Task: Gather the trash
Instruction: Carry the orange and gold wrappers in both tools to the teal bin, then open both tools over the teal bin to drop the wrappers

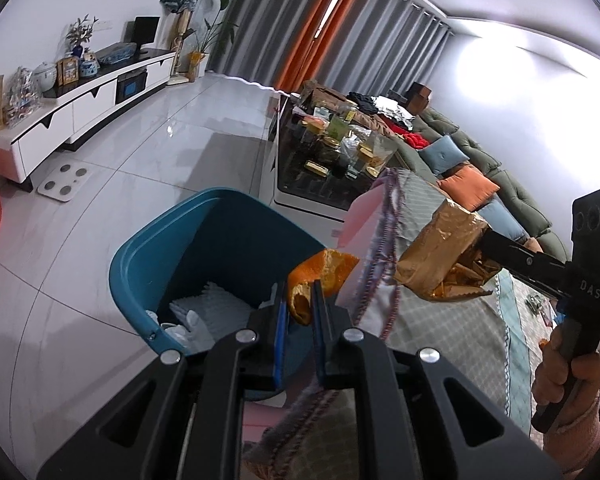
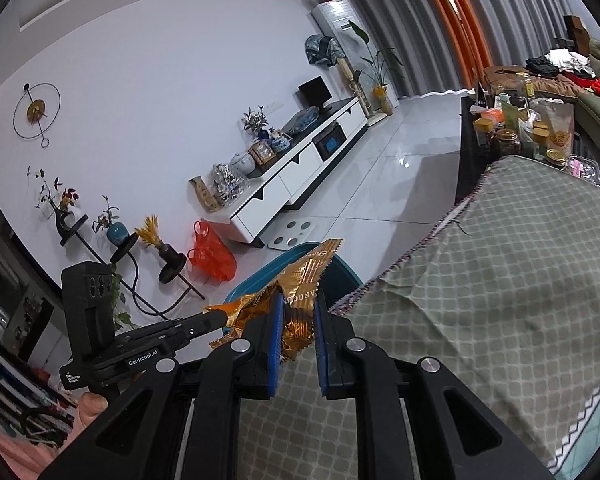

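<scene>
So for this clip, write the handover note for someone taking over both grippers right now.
Left gripper: shut on an orange peel, at the blue trash bin's near rim.
Right gripper: shut on a gold foil wrapper, over the table's checked cloth edge.
Done: both pieces picked up; white trash lies in the bin.
Left: release both over the bin, then check the table for more.

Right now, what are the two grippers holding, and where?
Left gripper pinches a curled orange peel by its lower edge. Right gripper pinches a crinkly gold foil wrapper near its middle.
</scene>
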`<state>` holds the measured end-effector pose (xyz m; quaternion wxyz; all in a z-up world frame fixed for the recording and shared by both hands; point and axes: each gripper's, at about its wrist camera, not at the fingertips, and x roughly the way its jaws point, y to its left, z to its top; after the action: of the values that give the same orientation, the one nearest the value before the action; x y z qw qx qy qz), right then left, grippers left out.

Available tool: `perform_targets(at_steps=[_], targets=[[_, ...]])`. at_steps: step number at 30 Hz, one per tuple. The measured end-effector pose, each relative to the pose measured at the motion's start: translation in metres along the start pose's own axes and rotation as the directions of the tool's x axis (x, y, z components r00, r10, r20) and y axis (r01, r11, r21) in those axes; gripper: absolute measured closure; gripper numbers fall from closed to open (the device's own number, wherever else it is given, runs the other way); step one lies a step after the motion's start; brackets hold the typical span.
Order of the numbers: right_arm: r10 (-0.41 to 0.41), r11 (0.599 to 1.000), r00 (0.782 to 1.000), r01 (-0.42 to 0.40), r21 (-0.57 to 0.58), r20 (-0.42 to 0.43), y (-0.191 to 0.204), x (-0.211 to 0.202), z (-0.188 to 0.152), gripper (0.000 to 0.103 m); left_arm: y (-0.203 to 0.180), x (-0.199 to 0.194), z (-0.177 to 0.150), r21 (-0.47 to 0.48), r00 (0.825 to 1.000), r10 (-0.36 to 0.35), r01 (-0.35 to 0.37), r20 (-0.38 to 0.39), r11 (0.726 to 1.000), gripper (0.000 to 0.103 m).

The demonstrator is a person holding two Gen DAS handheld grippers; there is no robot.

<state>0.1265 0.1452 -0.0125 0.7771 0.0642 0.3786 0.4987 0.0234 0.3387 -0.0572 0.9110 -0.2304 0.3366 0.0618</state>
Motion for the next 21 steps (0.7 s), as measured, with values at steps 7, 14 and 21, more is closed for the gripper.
perform_targets(at_steps=[7, 14, 21], targets=[[-0.005, 1.000, 1.000, 0.004, -0.014, -0.027, 0.004, 0.018, 0.003, 0.088, 0.016, 0.003, -0.002, -0.023, 1.000, 0.026, -0.026, -0.004, 0.999, 0.091], [-0.018, 0.999, 0.998, 0.016, -0.030, -0.055, 0.009, 0.034, 0.007, 0.088, 0.024, 0.009, -0.004, -0.044, 0.999, 0.046, -0.047, -0.020, 0.998, 0.091], [-0.047, 0.998, 0.995, 0.043, -0.050, -0.086, 0.013, 0.051, 0.010, 0.088, 0.031, 0.016, -0.006, -0.048, 0.997, 0.065, -0.066, -0.033, 0.997, 0.091]])
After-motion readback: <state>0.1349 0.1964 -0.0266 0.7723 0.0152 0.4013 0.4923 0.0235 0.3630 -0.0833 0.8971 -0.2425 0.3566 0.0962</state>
